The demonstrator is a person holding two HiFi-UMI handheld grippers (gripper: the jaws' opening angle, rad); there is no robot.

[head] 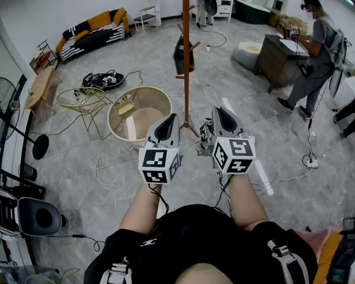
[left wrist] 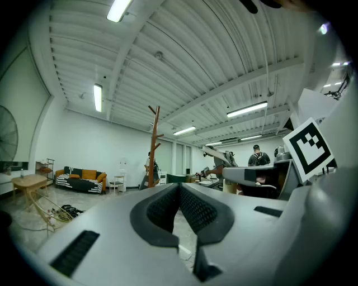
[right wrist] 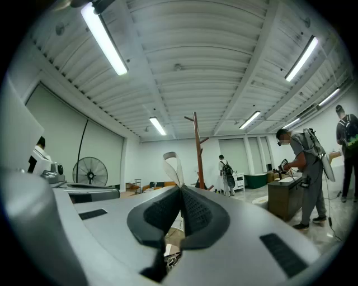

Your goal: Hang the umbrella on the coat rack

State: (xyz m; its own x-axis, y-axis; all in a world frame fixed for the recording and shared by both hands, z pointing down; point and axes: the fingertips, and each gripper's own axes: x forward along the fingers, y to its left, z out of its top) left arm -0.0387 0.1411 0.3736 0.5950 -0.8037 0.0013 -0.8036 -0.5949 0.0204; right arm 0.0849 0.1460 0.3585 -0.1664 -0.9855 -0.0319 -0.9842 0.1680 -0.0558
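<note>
The coat rack (head: 186,61) is a tall red-brown pole with pegs, standing on the floor just beyond both grippers. It also shows in the left gripper view (left wrist: 154,146) and the right gripper view (right wrist: 197,151). A dark bag-like item (head: 183,54) hangs on one of its pegs. My right gripper (head: 216,111) (right wrist: 180,189) is shut on a pale strap loop (right wrist: 173,165) that sticks up past the jaws. A dark folded umbrella (head: 204,142) hangs below it, mostly hidden. My left gripper (head: 172,117) (left wrist: 179,187) is shut with nothing in it, level with the right one.
A round wooden tub (head: 139,115) stands left of the rack's base, with a yellow wire table (head: 83,100) beside it. Cables lie across the floor (head: 280,177). A fan (head: 0,106) is at far left. A person (head: 315,54) stands at a wooden desk (head: 274,55) on the right.
</note>
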